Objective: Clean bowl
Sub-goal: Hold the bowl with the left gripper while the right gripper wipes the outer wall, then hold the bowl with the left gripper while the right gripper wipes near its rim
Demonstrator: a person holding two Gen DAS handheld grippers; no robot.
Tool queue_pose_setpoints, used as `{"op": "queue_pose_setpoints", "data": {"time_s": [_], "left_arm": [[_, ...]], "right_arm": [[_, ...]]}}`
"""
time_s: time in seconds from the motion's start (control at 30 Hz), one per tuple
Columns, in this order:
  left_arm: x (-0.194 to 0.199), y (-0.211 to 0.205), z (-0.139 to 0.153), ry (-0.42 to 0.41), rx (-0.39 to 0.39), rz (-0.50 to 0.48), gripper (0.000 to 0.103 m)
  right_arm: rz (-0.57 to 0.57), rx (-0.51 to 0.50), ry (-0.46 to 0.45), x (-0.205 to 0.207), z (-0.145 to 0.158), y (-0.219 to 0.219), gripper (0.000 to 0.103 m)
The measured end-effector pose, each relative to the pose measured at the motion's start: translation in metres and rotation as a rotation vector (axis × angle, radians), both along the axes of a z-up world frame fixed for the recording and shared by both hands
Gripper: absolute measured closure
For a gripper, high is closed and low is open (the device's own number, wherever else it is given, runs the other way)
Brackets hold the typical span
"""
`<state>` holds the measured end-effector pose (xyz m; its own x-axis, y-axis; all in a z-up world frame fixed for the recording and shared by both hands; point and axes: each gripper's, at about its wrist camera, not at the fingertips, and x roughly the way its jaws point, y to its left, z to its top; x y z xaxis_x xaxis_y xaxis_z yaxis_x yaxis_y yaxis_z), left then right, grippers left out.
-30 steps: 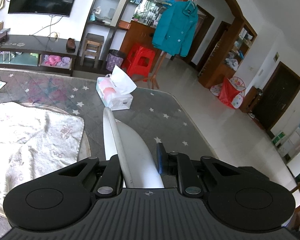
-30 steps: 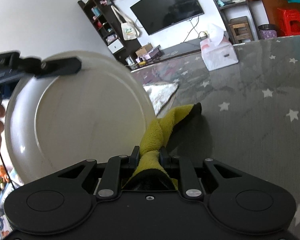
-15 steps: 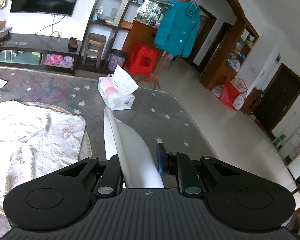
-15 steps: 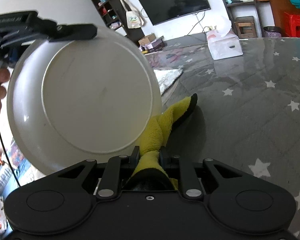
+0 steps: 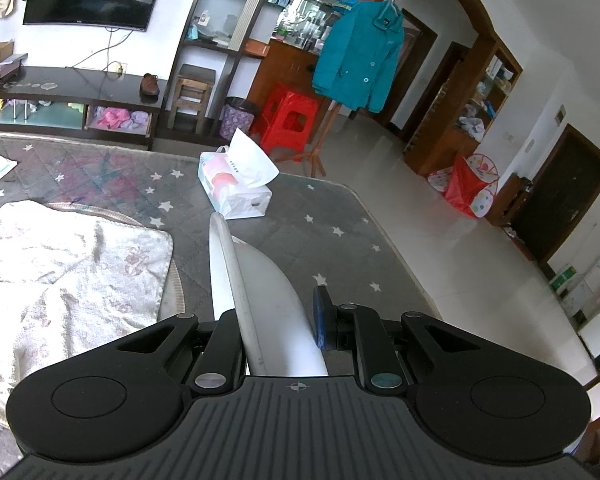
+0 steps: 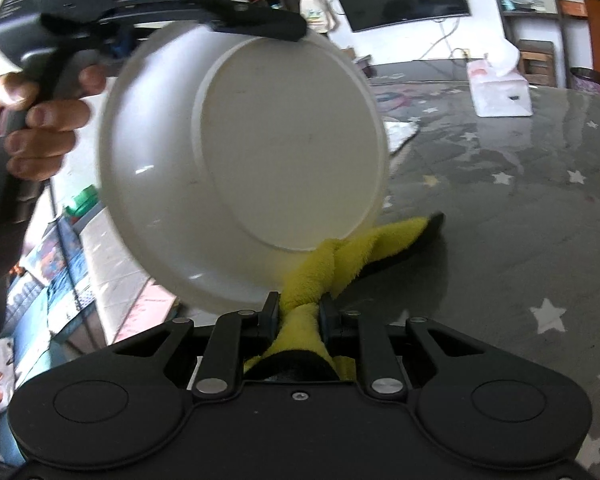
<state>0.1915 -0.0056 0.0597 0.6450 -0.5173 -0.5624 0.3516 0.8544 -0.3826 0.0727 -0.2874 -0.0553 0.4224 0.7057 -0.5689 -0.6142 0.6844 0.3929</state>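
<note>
My left gripper (image 5: 276,316) is shut on the rim of a white bowl (image 5: 260,280) and holds it on edge above the table. In the right wrist view the bowl (image 6: 260,152) fills the upper left with its underside facing me, and the left gripper (image 6: 260,26) clamps its top rim. My right gripper (image 6: 298,312) is shut on a yellow cloth (image 6: 340,256). The cloth hangs forward under the bowl's lower edge and touches it.
A grey star-patterned table cover (image 5: 320,216) lies below. A tissue box (image 5: 236,188) stands at the far side, and it also shows in the right wrist view (image 6: 500,92). A pale towel on a round mat (image 5: 60,272) lies to the left. The table edge runs along the right.
The bowl has come closer to the right gripper and turned, so more of its side wall shows. The cloth now meets the bowl's lower edge. The left view has shifted slightly.
</note>
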Motion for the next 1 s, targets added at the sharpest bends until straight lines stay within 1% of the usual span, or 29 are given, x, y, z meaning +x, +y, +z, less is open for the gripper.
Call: {"op": "queue_pose_setpoints", "data": {"time_s": [0.23, 0.53, 0.77, 1.0], "left_arm": [[-0.003, -0.005, 0.005, -0.001, 0.005, -0.005, 0.087], [-0.005, -0.007, 0.002, -0.002, 0.011, -0.018, 0.086], [-0.004, -0.009, -0.003, -0.001, 0.014, -0.027, 0.086], [-0.004, -0.009, -0.007, 0.003, 0.014, -0.034, 0.086]], "right_arm": [[0.057, 0.030, -0.014, -0.014, 0.016, 0.003, 0.082], [0.116, 0.088, -0.055, -0.023, 0.046, 0.009, 0.082], [0.142, 0.127, -0.127, -0.023, 0.074, 0.014, 0.082], [0.144, 0.146, -0.190, -0.015, 0.089, 0.021, 0.082]]}}
